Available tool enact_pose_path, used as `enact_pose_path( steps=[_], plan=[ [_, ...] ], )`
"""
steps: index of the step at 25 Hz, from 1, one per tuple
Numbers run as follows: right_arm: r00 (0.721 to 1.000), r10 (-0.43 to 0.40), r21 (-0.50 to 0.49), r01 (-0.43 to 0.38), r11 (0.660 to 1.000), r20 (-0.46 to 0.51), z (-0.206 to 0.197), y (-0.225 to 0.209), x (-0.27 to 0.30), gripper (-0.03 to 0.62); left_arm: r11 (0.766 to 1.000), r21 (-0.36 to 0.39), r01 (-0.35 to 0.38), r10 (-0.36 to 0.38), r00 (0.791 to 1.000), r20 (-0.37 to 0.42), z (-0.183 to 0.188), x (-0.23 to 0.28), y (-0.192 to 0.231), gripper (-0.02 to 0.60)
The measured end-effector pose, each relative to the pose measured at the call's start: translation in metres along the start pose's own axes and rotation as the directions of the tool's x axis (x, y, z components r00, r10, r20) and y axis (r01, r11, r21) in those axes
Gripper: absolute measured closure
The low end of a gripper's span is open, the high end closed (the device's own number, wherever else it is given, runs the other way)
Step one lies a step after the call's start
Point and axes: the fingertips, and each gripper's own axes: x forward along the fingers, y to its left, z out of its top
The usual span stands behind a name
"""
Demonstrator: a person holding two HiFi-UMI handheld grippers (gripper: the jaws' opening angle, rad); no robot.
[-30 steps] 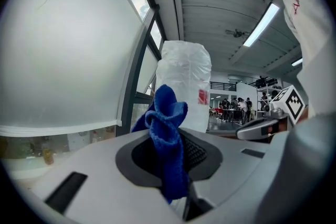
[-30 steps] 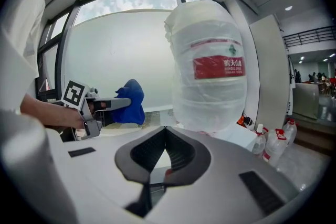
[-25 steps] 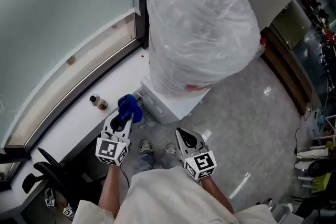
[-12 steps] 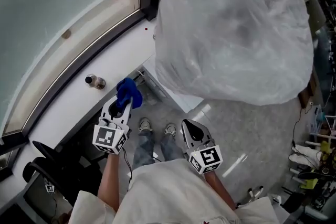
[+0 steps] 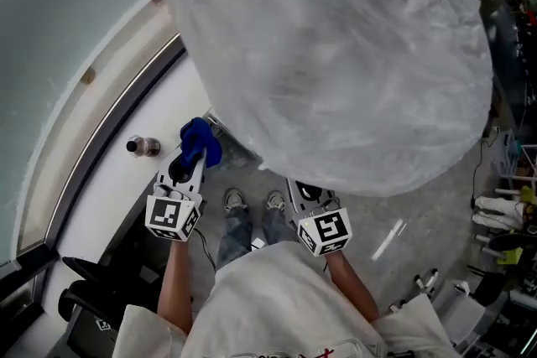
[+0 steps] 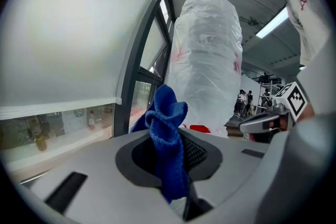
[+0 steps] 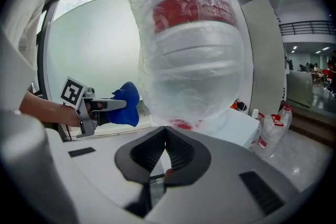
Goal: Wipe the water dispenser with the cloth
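One crumpled blue cloth (image 6: 168,139) is clamped in the jaws of the left gripper (image 5: 191,157). Its bunched end is left proud, presumably so that fabric, not jaw, meets the surface. It is held near the white water dispenser (image 7: 239,124), low beside the large plastic-wrapped bottle (image 5: 336,54). The right gripper (image 7: 166,152) is closed on nothing and kept low. The dispenser cabinet is shown only in the right gripper view; in the head view it is masked by the bottle. Contact cannot be confirmed.
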Motion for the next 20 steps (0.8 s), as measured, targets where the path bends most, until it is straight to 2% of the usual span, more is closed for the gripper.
enact_pose_path(
  steps=[9,16,20],
  plan=[
    [0.994,-0.101,0.053,0.1,0.994,0.031,0.006,-0.044,-0.027,0.579,0.997,0.06,0.05,-0.048,0.998,-0.037,0.008,0.035,-0.019,0.503],
    [0.992,-0.122,0.074,0.121,0.99,0.01,-0.004,-0.048,-0.034,0.579,0.993,0.107,0.041,-0.036,0.998,-0.048,0.007,0.052,0.008,0.503],
    [0.991,-0.13,0.071,0.129,0.989,0.01,-0.004,-0.05,-0.035,0.579,0.995,0.101,0.018,-0.011,0.998,-0.069,-0.001,0.061,0.027,0.503]
  ],
)
